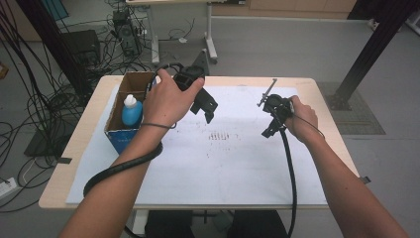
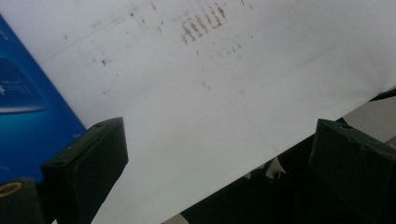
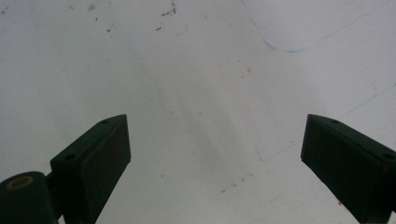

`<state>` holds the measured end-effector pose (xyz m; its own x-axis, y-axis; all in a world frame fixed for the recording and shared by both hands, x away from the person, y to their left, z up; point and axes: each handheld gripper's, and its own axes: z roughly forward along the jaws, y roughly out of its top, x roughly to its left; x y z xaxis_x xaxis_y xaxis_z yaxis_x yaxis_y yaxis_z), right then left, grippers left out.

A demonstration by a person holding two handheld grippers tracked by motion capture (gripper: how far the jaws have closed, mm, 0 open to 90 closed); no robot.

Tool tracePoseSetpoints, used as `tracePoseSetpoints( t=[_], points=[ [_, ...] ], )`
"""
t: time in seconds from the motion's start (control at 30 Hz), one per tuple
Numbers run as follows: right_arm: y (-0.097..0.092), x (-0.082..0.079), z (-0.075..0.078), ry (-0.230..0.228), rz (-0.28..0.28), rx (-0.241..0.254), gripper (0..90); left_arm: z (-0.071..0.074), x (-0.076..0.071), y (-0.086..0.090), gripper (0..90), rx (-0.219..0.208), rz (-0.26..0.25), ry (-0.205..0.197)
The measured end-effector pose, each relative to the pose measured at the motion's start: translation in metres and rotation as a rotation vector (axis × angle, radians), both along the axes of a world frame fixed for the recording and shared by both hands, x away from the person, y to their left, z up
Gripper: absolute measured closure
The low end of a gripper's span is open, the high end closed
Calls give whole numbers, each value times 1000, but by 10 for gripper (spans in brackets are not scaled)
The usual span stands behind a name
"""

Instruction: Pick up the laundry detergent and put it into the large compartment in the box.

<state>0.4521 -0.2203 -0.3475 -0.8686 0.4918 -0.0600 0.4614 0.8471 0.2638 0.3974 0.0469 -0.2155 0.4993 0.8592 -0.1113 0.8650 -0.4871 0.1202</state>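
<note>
White paper sheet (image 1: 198,168) covers the table top and serves as the reference. Left gripper (image 1: 205,106) is held above the sheet's far-left part, just right of the cardboard box (image 1: 121,131). In the left gripper view its jaws stand wide apart with nothing between them, over the sheet beside the box's blue side (image 2: 28,116). Right gripper (image 1: 272,116) hovers over the sheet's far-right part, jaws likewise spread and empty, bare paper beneath. The box sits on the sheet's left edge. Inside it stands a blue bottle (image 1: 131,113) with a white cap, upright as far as the high view shows. Faint brown marks (image 1: 218,136) lie mid-sheet between the two grippers.
</note>
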Motion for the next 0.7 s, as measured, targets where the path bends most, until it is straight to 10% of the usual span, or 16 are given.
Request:
tracePoseSetpoints(
  t=[0.7],
  points=[
    [-9, -1, 2, -2, -14, 4, 77, -61, -10, -26, 48, -3, -61, 19]
  ],
)
